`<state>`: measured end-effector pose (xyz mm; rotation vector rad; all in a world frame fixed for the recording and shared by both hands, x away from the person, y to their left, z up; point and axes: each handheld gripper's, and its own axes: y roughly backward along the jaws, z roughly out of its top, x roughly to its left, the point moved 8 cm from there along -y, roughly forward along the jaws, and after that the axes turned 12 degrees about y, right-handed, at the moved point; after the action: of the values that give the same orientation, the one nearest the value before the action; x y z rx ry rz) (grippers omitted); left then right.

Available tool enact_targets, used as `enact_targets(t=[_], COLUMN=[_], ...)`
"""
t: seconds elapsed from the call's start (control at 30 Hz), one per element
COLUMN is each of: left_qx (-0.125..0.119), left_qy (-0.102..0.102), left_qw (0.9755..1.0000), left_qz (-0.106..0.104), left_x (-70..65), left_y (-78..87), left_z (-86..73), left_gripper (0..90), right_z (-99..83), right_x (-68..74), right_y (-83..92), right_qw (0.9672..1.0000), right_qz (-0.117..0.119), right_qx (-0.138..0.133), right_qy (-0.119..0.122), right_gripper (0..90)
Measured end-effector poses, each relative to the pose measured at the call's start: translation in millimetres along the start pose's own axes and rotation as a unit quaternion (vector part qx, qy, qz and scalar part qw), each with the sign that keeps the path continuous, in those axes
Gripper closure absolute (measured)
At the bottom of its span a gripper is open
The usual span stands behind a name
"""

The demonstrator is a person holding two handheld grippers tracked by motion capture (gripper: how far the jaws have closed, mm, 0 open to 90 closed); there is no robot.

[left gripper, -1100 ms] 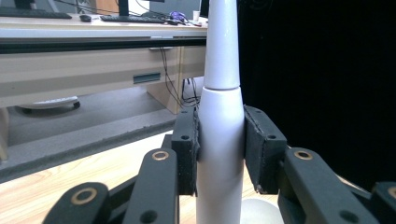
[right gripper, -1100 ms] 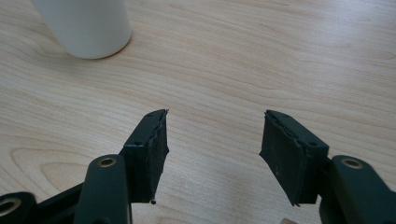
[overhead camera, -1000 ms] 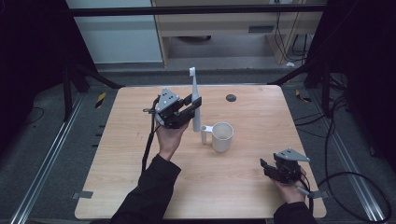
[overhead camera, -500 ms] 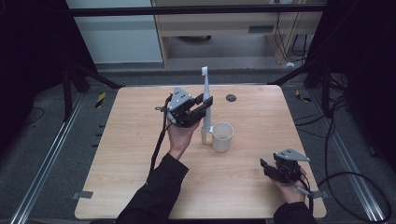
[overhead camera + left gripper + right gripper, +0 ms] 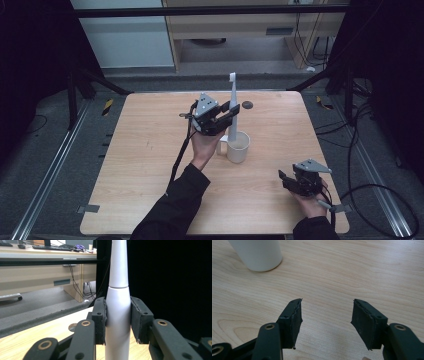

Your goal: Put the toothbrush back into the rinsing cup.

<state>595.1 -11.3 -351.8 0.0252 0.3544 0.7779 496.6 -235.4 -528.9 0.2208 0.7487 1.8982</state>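
1. The wooden table [image 5: 150, 165] spreads under me, pale and square; grey floor [image 5: 45, 165] lies around it, and a beige desk [image 5: 60, 75] stands beyond its far edge in my left gripper view.
2. My left gripper [image 5: 227, 116] is raised over the middle of the table, toward the far side, my forearm in a dark sleeve [image 5: 175, 210] coming in from the near edge; its jaws are clamped on the white electric toothbrush [image 5: 232, 107], which stands upright; in my left gripper view the pads press the thick handle [image 5: 118, 320] from both sides.
3. My right gripper [image 5: 290, 181] sits low at the near right corner of the table, well apart from the left one; its jaws are spread wide with nothing between them, only bare wood showing past the pads [image 5: 292, 317].
4. The white mug [image 5: 238, 146] stands on the table just right of my left hand, its handle turned left; the toothbrush's lower end sits at the mug's far rim, and I cannot tell whether it is inside yet; the mug's base [image 5: 257, 255] shows at the far left of my right gripper view.
5. A small dark round disc [image 5: 247, 105] lies on the table near the far edge, beyond the mug.
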Motion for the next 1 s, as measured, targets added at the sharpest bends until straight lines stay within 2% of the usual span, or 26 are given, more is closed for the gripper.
enact_targets(t=[0.53, 0.57, 1.0], left_qx=[0.017, 0.022, 0.044], left_qy=[-0.001, -0.006, -0.002], left_qw=[0.9998, 0.9997, 0.9990], left_qz=[0.004, 0.004, 0.008], left_x=[4.2, 4.7, 12.6], left_y=[-20.9, -22.2, -28.7], left_z=[-15.3, -17.6, -41.6], left_gripper=[66.5, 66.5, 66.5], right_z=[-0.1, -0.2, -0.5], right_x=[0.7, 1.1, 1.6], right_y=[-1.1, -1.2, -1.6], right_qw=[1.0000, 1.0000, 1.0000], right_qz=[0.001, 0.002, 0.003], right_qx=[0.000, 0.001, 0.003], right_qy=[0.001, 0.000, -0.001], right_gripper=[41.2, 41.3, 41.4])
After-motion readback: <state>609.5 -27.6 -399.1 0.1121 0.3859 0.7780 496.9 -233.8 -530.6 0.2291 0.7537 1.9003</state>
